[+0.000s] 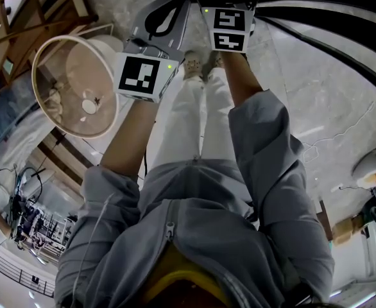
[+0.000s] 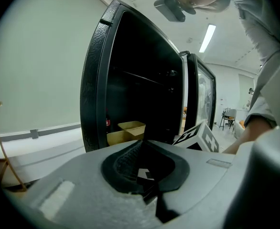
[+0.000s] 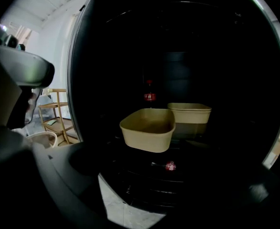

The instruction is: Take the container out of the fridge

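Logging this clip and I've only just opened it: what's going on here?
A person stands before an open fridge with a tool in each hand. The right tool, jaws apart and empty, faces the shelf where two tan containers sit: the nearer container in front, the second container behind it, beside a red-labelled bottle. The left tool is shut on nothing. No container has been picked up yet.

Fridge (image 3: 178,56) interior very dim; ceiling strip light (image 2: 208,38) glares brightly overhead. Strong fisheye bending, dark corners in both gripper views.
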`<state>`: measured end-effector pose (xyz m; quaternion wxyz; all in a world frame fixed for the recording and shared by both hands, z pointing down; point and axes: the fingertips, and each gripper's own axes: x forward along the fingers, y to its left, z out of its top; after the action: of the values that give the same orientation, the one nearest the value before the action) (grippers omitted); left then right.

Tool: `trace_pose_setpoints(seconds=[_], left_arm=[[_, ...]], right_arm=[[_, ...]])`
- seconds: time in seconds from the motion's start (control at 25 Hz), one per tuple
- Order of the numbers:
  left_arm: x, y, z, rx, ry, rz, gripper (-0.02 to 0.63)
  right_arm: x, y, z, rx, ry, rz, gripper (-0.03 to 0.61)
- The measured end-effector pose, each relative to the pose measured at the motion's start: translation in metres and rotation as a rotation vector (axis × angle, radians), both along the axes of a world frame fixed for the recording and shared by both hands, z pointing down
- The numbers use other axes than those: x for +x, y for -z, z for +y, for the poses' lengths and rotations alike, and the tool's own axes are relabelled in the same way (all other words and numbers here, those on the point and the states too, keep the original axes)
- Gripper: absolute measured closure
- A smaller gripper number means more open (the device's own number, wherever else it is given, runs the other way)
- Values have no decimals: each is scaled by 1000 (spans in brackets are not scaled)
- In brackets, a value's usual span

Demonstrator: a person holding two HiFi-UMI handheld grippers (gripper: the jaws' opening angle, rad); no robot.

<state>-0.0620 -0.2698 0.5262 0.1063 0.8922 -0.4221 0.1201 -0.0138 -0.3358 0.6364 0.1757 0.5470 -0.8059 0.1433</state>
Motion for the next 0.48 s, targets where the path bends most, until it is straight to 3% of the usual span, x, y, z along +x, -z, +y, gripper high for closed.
trace_pose_setpoints(seconds=[0.48], left_arm=[[-12,-6,-5,-18,34,-5,609]], right_arm=[[-3,-24,-33,-41,-23,-18,87]])
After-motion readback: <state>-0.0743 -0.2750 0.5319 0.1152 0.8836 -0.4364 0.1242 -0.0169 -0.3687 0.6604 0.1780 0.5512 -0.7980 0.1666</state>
